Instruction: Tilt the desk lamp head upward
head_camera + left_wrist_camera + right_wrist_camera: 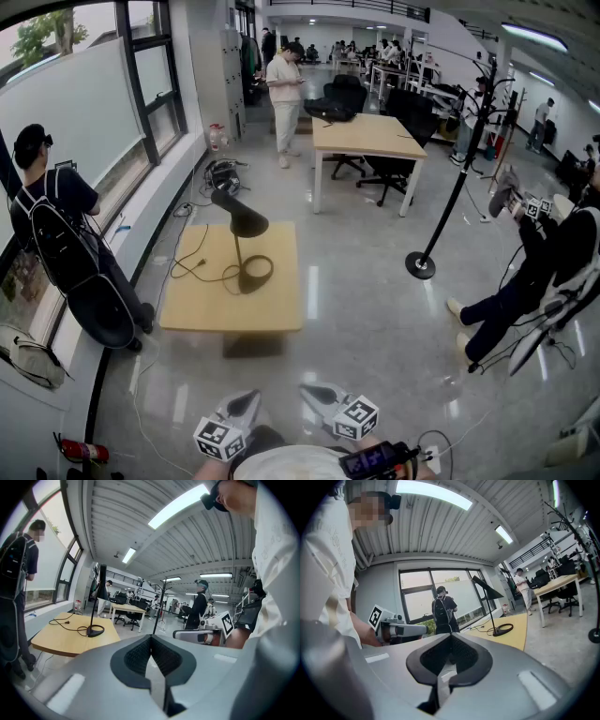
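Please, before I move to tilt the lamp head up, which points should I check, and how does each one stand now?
1. Left claw empty: ok, shut on nothing.
2. Right claw empty: ok, shut on nothing.
3. Desk lamp upright on the table: ok.
4. Lamp head within reach: not ok, both claws are far from it.
5. Cable off the lamp head: ok, it lies on the table.
6. Lamp head tilts freely: cannot tell.

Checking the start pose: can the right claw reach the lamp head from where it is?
Probably not yet: the right claw, shut, sits near the person's body, with floor between it and the table under the lamp head. Nothing blocks the approach.
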The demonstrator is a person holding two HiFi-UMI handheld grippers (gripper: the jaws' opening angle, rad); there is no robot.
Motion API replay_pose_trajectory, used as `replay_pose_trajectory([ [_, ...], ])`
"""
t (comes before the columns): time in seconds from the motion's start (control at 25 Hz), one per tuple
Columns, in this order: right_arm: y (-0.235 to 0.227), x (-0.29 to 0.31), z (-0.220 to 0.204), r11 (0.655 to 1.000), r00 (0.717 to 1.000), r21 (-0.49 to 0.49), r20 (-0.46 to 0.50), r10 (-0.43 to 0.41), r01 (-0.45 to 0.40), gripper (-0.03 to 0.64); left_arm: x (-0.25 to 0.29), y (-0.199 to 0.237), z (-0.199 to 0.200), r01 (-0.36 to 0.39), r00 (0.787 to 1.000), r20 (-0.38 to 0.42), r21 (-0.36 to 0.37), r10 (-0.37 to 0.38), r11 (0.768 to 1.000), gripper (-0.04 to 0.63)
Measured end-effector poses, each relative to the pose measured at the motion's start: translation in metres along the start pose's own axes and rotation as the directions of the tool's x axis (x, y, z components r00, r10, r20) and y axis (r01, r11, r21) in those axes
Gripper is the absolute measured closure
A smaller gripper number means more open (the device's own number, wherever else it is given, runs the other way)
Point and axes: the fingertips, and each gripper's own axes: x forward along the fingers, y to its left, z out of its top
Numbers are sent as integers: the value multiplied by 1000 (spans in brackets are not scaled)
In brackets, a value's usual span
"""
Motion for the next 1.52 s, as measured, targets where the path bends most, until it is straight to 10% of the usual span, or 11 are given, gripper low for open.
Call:
replay_pose_trajectory([
  [1.52, 0, 0, 5, 999, 1000, -33, 14, -19, 19, 596, -12, 2, 4, -31, 1000, -4, -3, 31, 1000, 594],
])
